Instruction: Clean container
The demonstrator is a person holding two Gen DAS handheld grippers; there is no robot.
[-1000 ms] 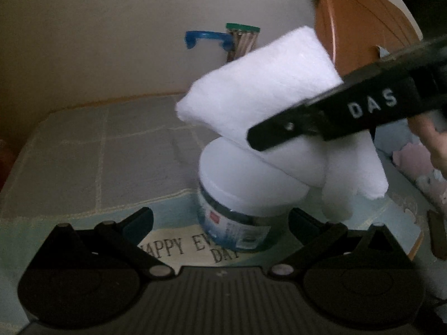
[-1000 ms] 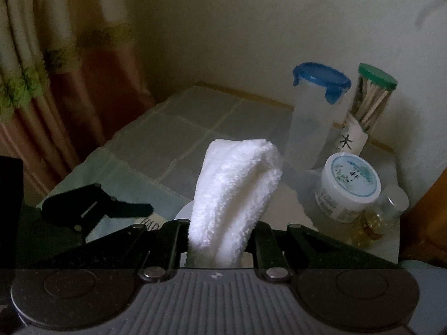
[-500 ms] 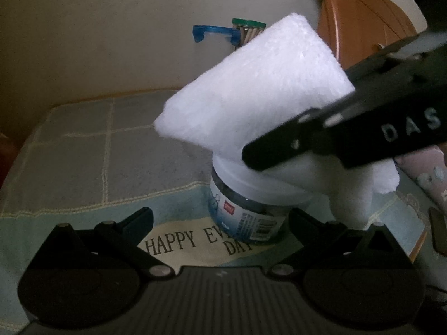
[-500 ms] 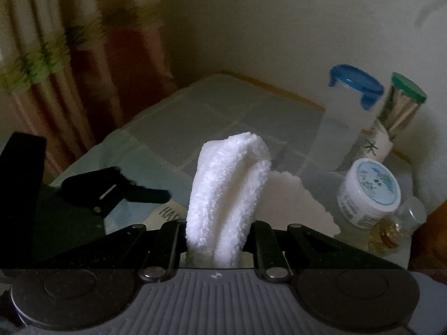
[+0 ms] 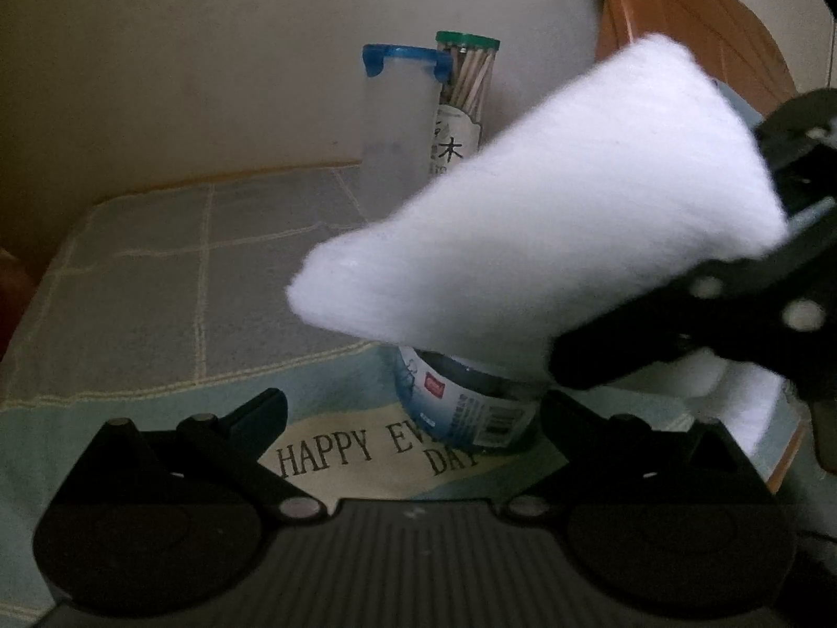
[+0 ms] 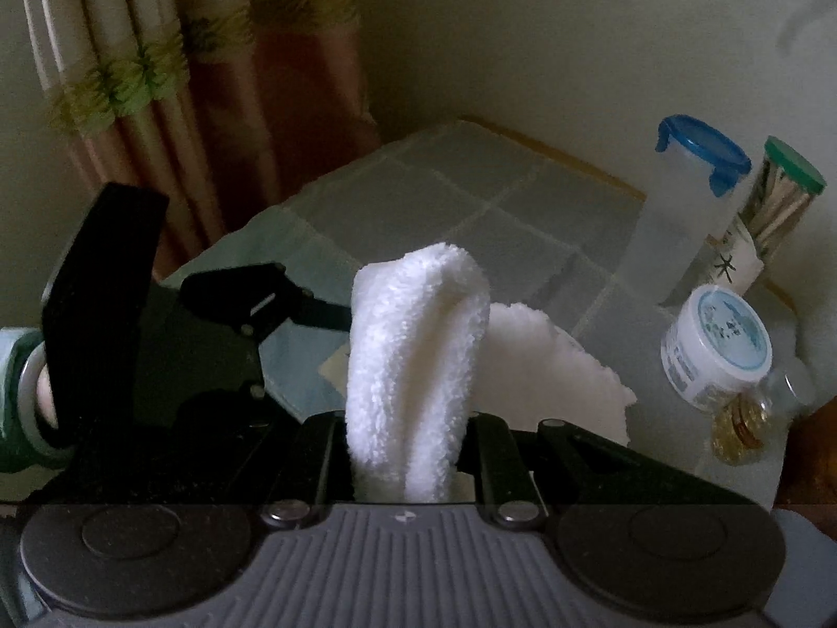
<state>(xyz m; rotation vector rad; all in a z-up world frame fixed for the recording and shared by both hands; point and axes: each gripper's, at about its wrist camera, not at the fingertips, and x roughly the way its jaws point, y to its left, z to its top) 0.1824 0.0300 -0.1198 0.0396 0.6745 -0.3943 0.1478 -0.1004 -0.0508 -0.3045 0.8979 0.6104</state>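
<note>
My table (image 5: 157, 272) wears a checked cloth with a "HAPPY EVERY DAY" panel. The white towel (image 5: 549, 240), pinched tight in my right gripper (image 6: 408, 450), lies over the top of the labelled jar (image 5: 465, 408), hiding its lid. That jar stands on the panel between the spread, empty fingers of my left gripper (image 5: 413, 418). Behind it stand a blue-lidded tumbler (image 5: 397, 120) and a green-capped toothpick tube (image 5: 465, 89).
</note>
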